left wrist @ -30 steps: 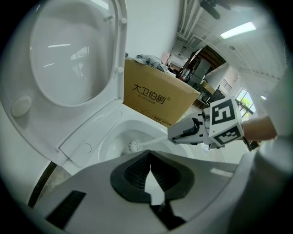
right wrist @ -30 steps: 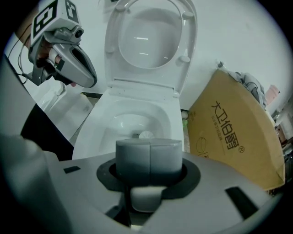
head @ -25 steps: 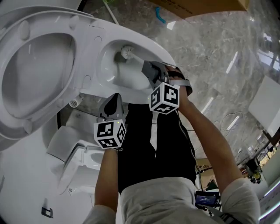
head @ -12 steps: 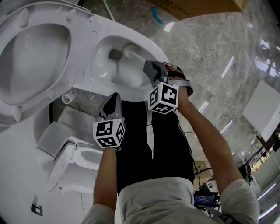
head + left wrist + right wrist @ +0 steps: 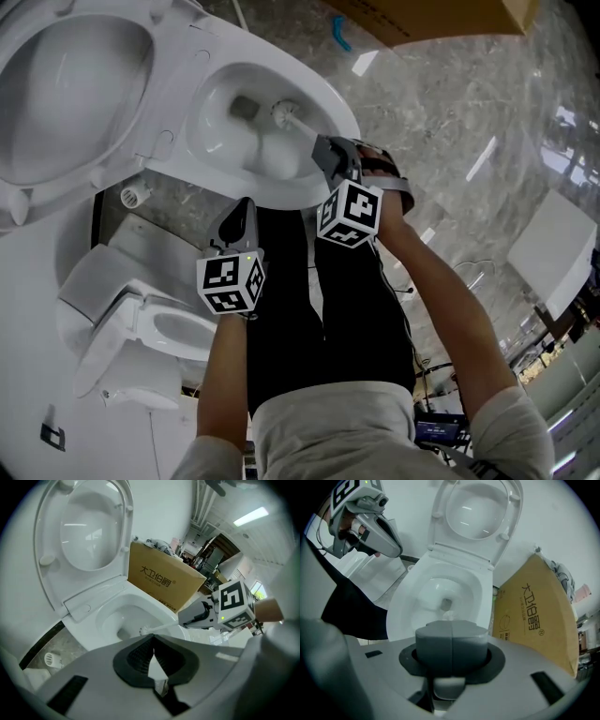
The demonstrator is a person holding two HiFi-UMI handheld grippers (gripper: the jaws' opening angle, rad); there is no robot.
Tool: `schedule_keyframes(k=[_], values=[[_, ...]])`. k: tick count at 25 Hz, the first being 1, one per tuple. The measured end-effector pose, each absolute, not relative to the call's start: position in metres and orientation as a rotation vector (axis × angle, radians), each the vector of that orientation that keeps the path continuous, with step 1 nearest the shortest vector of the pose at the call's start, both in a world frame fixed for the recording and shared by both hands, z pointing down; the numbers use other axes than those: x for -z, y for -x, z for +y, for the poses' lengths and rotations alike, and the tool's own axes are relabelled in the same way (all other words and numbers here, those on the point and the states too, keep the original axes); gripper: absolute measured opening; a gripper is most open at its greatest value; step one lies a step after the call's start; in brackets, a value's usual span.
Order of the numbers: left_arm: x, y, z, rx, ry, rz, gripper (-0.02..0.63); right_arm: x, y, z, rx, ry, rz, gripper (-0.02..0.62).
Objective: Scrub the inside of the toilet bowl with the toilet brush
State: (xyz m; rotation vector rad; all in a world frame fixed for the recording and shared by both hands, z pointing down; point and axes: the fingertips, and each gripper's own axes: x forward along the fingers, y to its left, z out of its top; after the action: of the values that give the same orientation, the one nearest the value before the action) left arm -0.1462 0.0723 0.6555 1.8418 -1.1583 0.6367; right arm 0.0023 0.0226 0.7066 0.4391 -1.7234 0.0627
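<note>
The white toilet bowl [image 5: 217,142] stands with its lid [image 5: 66,94] raised. My right gripper [image 5: 328,150] is shut on the handle of the white toilet brush [image 5: 283,114], whose head is down in the bowl beside the dark drain hole. In the right gripper view the brush head [image 5: 449,616] peeks out just beyond the shut right gripper [image 5: 451,641], and the handle is hidden. My left gripper [image 5: 246,204] hovers near the bowl's front rim, shut with nothing in it. From the left gripper [image 5: 153,639] I see the brush [image 5: 142,631] and the right gripper [image 5: 199,616].
A brown cardboard box [image 5: 441,14] stands on the marble floor behind the toilet, printed side towards me [image 5: 159,581]. A second white toilet [image 5: 159,328] is at the lower left. A small blue object [image 5: 339,33] lies on the floor near the box.
The brush head has slid off the drain hole towards the right side of the bowl. The head view has shifted, so the toilet sits higher and further left. The left gripper has hardly moved.
</note>
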Motion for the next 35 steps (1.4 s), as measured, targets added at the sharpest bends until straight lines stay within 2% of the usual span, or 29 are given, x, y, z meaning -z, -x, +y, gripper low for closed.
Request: schedule_keyframes(k=[14, 22, 35], values=[[-0.658, 0.152, 0.103, -0.586, -1.773, -1.235, 0.009, -0.709, 0.006, 0.074, -0.103, -0.282, -1.713, 0.146], [-0.657, 0.172, 0.097, -0.587, -1.762, -1.25, 0.009, -0.699, 0.046, 0.078, -0.237, -0.297, -1.792, 0.146], [-0.658, 0.218, 0.051, -0.653, -1.794, -1.212, 0.009, -0.702, 0.127, 0.015, -0.301, -0.35, -1.895, 0.146]])
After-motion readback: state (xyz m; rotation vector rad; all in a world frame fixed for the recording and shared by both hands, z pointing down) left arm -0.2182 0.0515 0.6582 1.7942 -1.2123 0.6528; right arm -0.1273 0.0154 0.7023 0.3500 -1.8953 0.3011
